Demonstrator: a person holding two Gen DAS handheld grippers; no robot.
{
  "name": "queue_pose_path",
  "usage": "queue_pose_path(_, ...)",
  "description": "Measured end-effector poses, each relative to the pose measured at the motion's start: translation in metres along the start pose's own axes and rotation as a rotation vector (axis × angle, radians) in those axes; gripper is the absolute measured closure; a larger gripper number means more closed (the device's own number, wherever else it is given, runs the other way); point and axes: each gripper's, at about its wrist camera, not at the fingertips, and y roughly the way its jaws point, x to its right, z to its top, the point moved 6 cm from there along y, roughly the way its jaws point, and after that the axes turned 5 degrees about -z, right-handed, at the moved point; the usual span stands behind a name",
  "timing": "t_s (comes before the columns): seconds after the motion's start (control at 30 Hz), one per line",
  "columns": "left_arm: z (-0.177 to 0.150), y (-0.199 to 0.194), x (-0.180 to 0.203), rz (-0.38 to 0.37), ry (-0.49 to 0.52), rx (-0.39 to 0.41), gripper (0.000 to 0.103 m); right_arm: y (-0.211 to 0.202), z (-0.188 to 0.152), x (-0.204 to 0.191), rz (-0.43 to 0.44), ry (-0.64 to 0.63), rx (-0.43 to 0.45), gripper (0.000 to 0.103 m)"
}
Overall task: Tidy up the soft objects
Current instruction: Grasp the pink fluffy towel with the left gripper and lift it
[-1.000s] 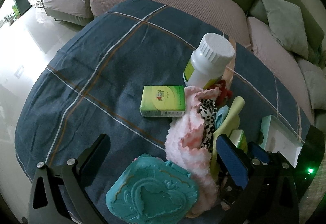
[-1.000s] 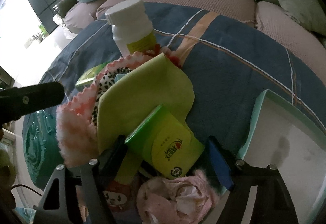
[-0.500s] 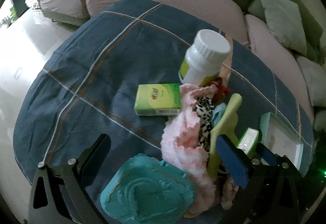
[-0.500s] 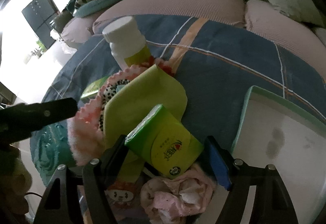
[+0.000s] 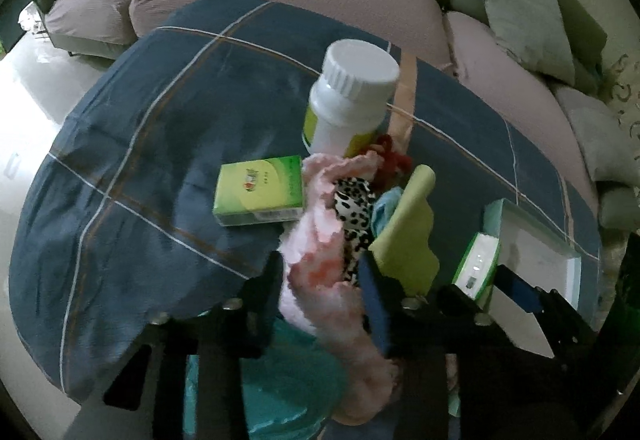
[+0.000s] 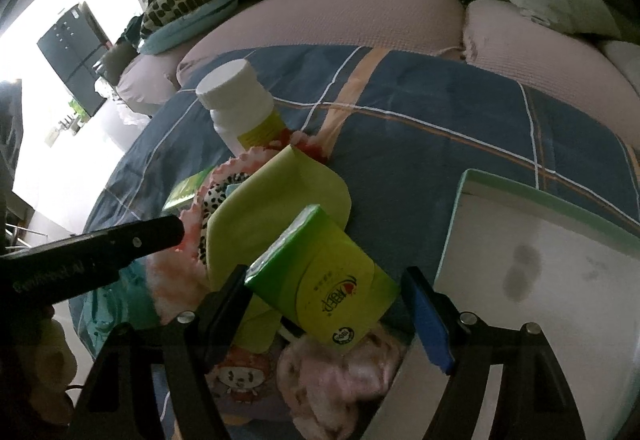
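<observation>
Left gripper is closing right now, lower middle of its view, and the fluffy pink cloth sits squarely between the fingers — the pads look to be already biting into the pile. That cloth is the front of a soft heap on the blue checked worktop, with a spotted cloth and a yellow-green cloth bunched just behind it, and a teal lid underneath at the bottom of the frame.

Over on the right gripper, lower centre of its view, the fingers are spread wide around a green tissue pack. The left finger touches the pack's corner; whether the blue pad on the right presses it, I cannot tell. The white tray waits at the right edge, just beside that pack.

For the step in hand, I'd judge the trick is a deep, full bite: let the left fingers sink well into the pink cloth before any lift, or the fluff will slip out. Lift straight up and slowly, since the spotted cloth is tangled against it and may tag along. Watch the white bottle standing just behind the heap and the second green tissue pack touching its left side; a sideways drag could tip one or shove the other.
</observation>
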Motion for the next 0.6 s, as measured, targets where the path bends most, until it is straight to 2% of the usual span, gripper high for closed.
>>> queue_pose_path(0.07, -0.001, 0.003, 0.003, -0.007, 0.007, -0.009, 0.076, -0.001, 0.001, 0.000, 0.000, 0.006, 0.002, 0.024)
queue_pose_path(0.13, -0.001, 0.006, 0.005, -0.022, 0.007, -0.014, 0.092, -0.002, 0.001, 0.001, 0.000, 0.008, 0.006, 0.024)
queue_pose_path(0.23, -0.001, 0.007, 0.006, -0.038, 0.005, -0.008, 0.096, -0.003, 0.001, 0.002, 0.000, 0.011, 0.007, 0.024)
queue_pose_path(0.6, 0.006, -0.010, -0.003, -0.089, -0.053, 0.062, 0.098, -0.012, 0.002, 0.009, 0.004, 0.040, 0.026, 0.024)
